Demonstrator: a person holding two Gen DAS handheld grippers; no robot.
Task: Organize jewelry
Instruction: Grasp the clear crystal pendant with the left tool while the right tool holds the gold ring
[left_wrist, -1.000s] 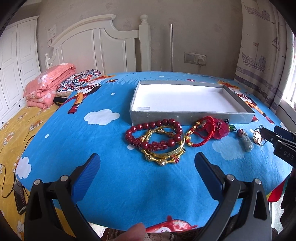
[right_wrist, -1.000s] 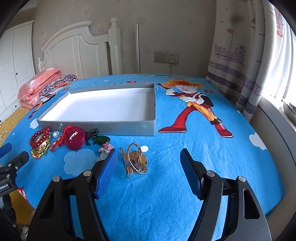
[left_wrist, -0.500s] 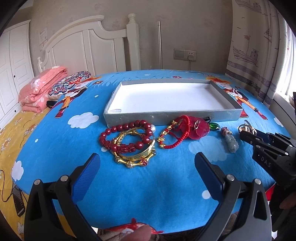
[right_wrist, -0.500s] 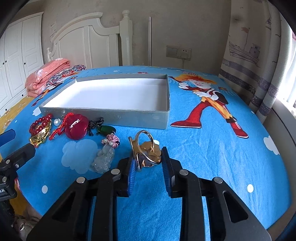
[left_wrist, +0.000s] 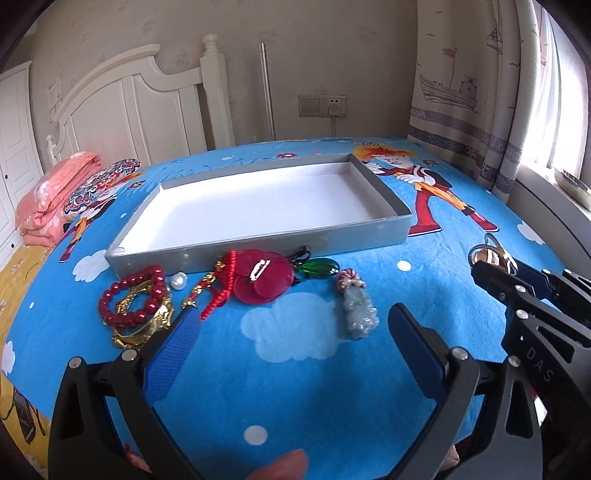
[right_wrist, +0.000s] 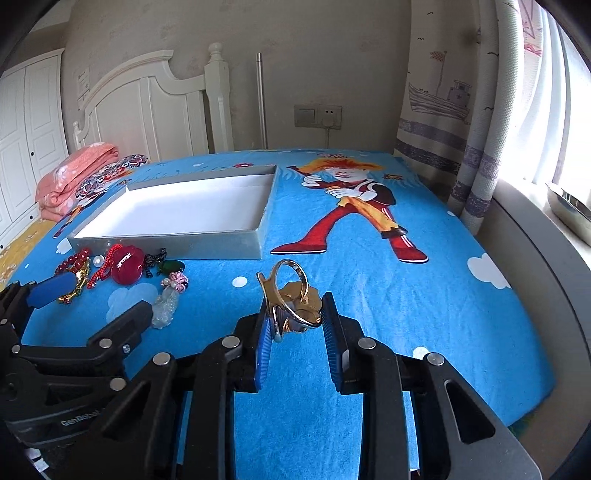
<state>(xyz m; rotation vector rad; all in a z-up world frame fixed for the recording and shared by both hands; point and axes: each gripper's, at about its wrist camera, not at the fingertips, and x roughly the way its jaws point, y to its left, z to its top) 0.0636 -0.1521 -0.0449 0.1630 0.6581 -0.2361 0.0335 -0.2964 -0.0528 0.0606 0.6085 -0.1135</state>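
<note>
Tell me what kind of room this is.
A bedroom, most likely a child's: a white headboard, folded bedding against it, and a cartoon-print blue bedspread under the jewelry.

Bright window daylight (fisheye-warped edges), sharp

Hidden and cut-off parts around the two grippers

The gold bangle (left_wrist: 142, 326) lies partly behind the left gripper (left_wrist: 291, 345)'s left finger; the gold ring (right_wrist: 293, 301)'s lower part sits hidden between the right gripper (right_wrist: 295, 325)'s pads; a fingertip (left_wrist: 280, 467) below the left gripper is cut by the frame edge
</note>
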